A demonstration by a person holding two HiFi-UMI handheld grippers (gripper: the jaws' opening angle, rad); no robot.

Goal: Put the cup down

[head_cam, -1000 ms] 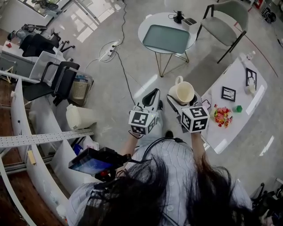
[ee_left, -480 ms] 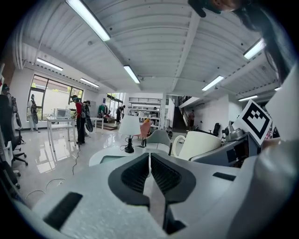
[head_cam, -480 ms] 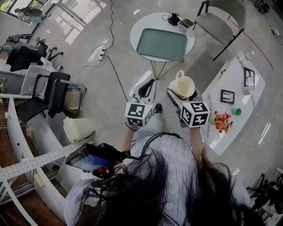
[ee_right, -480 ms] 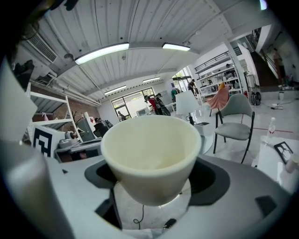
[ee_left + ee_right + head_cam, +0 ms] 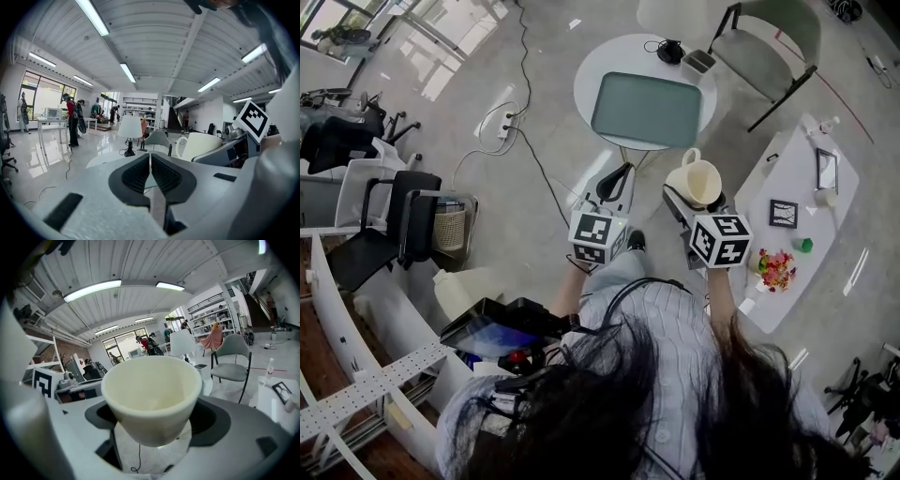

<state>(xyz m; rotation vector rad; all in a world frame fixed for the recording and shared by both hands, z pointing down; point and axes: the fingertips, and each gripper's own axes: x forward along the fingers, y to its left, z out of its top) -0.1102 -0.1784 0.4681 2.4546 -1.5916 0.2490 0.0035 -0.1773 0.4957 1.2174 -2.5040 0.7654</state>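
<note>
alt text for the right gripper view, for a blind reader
A cream cup fills the frame, its empty inside showing, held between the two dark jaws of the right tool. Behind it stand a grey chair and a bright open office.

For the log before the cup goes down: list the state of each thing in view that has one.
cup: upright, empty, held in the air between the right gripper's jaws.
right gripper: shut on the cup.
left gripper: shut, holding nothing.
tray: flat on the round table, nothing on it.
chair: upright, unoccupied.
</note>
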